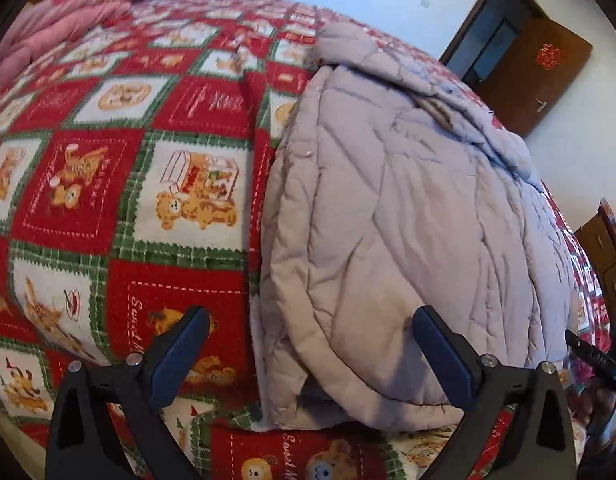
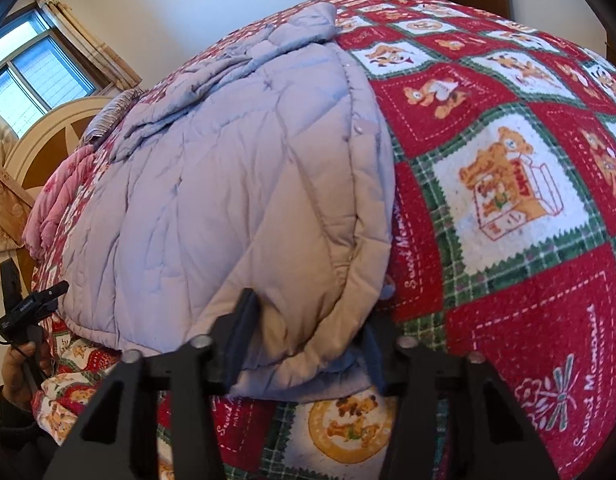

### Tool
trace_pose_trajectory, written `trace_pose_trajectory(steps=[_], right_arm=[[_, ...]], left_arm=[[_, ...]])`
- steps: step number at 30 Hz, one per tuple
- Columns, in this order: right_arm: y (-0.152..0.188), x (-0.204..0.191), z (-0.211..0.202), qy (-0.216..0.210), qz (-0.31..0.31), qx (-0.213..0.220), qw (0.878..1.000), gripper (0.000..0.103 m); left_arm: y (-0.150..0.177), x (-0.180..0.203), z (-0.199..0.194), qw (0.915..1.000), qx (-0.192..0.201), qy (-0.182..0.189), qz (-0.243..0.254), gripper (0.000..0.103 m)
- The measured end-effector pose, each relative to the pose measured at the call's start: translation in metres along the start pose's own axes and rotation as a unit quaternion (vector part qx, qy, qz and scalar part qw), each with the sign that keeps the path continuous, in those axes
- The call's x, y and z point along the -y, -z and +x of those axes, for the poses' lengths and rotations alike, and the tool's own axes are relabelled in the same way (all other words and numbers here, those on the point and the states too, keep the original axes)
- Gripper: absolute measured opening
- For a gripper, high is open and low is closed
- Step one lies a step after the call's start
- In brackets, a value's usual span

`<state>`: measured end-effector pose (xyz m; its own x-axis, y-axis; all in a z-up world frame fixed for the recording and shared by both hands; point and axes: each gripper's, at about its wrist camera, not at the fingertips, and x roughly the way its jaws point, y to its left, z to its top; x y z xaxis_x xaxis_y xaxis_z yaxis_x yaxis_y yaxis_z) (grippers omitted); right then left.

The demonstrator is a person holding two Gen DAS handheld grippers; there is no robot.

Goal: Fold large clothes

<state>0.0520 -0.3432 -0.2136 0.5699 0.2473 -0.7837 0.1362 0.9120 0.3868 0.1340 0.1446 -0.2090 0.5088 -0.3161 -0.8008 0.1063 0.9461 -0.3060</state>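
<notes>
Seen from both wrists: a pale lilac quilted coat [image 1: 407,220], folded over on itself, lying on a bed spread with a red, green and white teddy-bear blanket [image 1: 120,184]. Near hem of the coat at the bed's front edge, collar end bunched toward the far side.

Left gripper [image 1: 311,344] spread wide, empty; one blue-padded finger over the blanket, the other over the coat's lower panel, contact with the cloth unclear.

Right gripper [image 2: 308,344] set at the coat's rounded hem corner [image 2: 319,320], fingers partly apart with the padded edge bulging between them; firmly pinched or merely straddled, hard to tell from this angle.

In the background: a pink quilt [image 1: 48,28] at the head of the bed, a brown door [image 1: 527,56], a curtained window [image 2: 32,76] and a curved cream headboard [image 2: 48,132].
</notes>
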Motion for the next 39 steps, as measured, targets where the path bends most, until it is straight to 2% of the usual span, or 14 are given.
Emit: trace_pose_trajectory(steps=[1,2,3,6,9,12,14,22,26,28,31,34,36,39], right_arm=[[0.000,-0.001,0.000,0.002,-0.006,-0.001,1.000,0.032],[0.000,-0.003,-0.001,0.003,-0.011,0.002,1.000,0.023],[0.000,-0.004,-0.003,0.001,-0.013,0.005,1.000,0.018],[-0.001,-0.008,-0.008,-0.001,-0.020,0.016,1.000,0.015],[-0.002,-0.011,-0.014,-0.001,-0.028,0.024,0.999,0.013],[-0.004,-0.014,-0.028,-0.016,-0.029,0.034,0.999,0.012],[-0.007,-0.018,-0.045,-0.029,-0.031,0.050,0.998,0.012],[-0.020,-0.040,-0.105,-0.071,-0.046,0.120,0.989,0.011],[-0.052,-0.045,-0.119,-0.075,-0.051,0.155,0.984,0.011],[-0.077,-0.047,-0.120,-0.066,-0.057,0.172,0.981,0.011],[-0.120,-0.046,-0.111,-0.056,-0.056,0.189,0.979,0.011],[-0.162,-0.053,-0.088,-0.047,-0.054,0.194,0.978,0.011],[-0.178,-0.060,-0.074,-0.037,-0.055,0.193,0.979,0.011],[-0.193,-0.063,-0.060,-0.030,-0.059,0.191,0.979,0.011]], left_arm=[[0.001,0.005,-0.003,0.9999,0.001,0.001,0.013,0.044],[0.001,0.010,-0.004,0.9997,-0.001,-0.008,0.022,0.033],[0.000,0.015,-0.007,0.9993,0.003,-0.021,0.030,0.030],[0.001,0.032,-0.022,0.9964,0.018,-0.040,0.073,0.020],[0.000,0.032,-0.039,0.9972,0.030,-0.011,0.068,0.011],[-0.008,0.026,-0.071,0.9958,0.056,0.065,0.033,0.010],[-0.014,0.027,-0.092,0.9921,0.078,0.095,0.026,0.009],[-0.041,0.041,-0.135,0.9780,0.130,0.161,0.026,0.008],[-0.072,0.044,-0.133,0.9727,0.161,0.163,0.038,0.003],[-0.105,0.046,-0.125,0.9690,0.191,0.149,0.049,0.000],[-0.144,0.044,-0.105,0.9660,0.199,0.158,0.049,0.000],[-0.173,0.047,-0.077,0.9699,0.206,0.120,0.050,0.000],[-0.174,0.047,-0.068,0.9708,0.196,0.130,0.044,0.001],[-0.165,0.041,-0.051,0.9804,0.155,0.114,0.044,0.002]])
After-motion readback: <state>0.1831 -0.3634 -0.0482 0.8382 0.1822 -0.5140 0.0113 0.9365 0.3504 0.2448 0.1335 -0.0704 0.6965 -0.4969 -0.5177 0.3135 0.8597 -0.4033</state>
